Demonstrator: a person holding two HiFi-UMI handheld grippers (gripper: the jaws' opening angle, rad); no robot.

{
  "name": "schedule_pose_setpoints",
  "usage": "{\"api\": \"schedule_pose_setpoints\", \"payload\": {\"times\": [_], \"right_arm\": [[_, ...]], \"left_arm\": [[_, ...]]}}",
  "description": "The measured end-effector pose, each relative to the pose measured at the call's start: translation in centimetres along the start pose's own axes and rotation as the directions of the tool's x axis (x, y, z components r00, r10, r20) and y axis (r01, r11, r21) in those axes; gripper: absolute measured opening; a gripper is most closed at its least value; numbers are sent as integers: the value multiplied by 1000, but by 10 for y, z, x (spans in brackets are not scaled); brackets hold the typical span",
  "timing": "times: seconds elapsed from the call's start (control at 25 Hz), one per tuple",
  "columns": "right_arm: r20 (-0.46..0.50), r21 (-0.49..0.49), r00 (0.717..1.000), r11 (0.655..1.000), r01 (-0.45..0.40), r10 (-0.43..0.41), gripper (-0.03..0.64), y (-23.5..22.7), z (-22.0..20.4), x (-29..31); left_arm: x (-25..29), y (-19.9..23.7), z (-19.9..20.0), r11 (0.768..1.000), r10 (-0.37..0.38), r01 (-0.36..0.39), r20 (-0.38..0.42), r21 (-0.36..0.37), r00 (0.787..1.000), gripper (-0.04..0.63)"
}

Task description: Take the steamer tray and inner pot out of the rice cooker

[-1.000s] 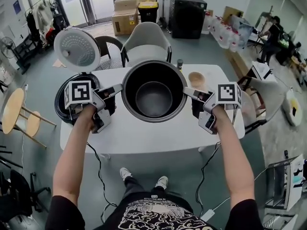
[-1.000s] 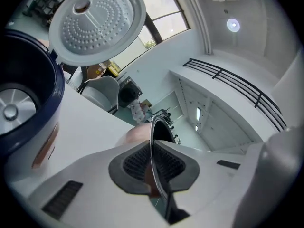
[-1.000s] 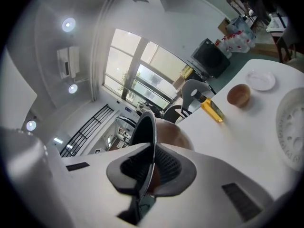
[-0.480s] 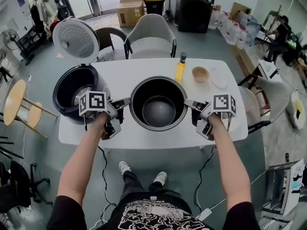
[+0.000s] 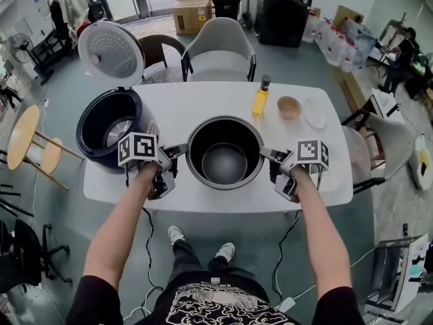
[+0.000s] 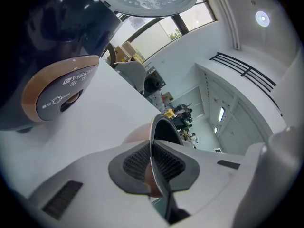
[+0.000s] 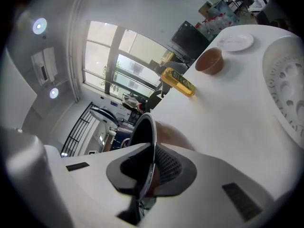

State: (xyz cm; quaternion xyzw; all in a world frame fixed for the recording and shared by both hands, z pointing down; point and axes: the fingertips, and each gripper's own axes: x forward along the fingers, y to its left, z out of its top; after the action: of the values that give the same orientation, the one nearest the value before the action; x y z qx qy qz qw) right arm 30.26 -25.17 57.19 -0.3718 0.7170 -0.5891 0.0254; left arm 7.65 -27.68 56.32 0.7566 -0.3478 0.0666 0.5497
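Observation:
The dark metal inner pot [image 5: 224, 162] is outside the rice cooker, at the middle of the white table [image 5: 203, 100], low enough that I cannot tell whether it rests on it. My left gripper [image 5: 181, 151] is shut on the pot's left rim [image 6: 152, 141], and my right gripper [image 5: 266, 155] is shut on its right rim [image 7: 150, 141]. The navy rice cooker [image 5: 108, 124] stands at the table's left end with its lid [image 5: 110, 49] up. The white perforated steamer tray [image 7: 287, 80] lies on the table to the right of my right gripper.
A yellow bottle [image 5: 259, 100], a tan bowl [image 5: 289, 107] and a small white plate [image 5: 315, 118] stand at the table's back right. A grey chair [image 5: 220, 46] is behind the table, a wooden stool [image 5: 27, 147] to its left. Cables hang off the front edge.
Both grippers and the pot between them have come down from a raised position to the tabletop, beside the cooker. The grip on the rim has not changed.

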Motion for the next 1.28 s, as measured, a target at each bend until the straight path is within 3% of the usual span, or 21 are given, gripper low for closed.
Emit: {"api": "schedule_pose_setpoints", "payload": {"times": [0.44, 0.84, 1.08, 1.28], "right_arm": [[8, -2, 999, 999, -32, 32, 43, 0, 2, 2], [26, -132, 999, 990, 49, -46, 52, 6, 6, -7], [92, -241, 992, 965, 106, -86, 52, 31, 19, -31], [176, -368, 979, 915, 166, -106, 52, 71, 28, -53]], "left_arm": [[1, 1, 0, 1000, -17, 17, 9, 4, 1000, 35], [-20, -4, 4, 989, 86, -95, 86, 110, 993, 58], [-44, -44, 10, 951, 142, -173, 134, 257, 981, 57], [-60, -93, 20, 901, 120, -192, 201, 388, 972, 49]]}}
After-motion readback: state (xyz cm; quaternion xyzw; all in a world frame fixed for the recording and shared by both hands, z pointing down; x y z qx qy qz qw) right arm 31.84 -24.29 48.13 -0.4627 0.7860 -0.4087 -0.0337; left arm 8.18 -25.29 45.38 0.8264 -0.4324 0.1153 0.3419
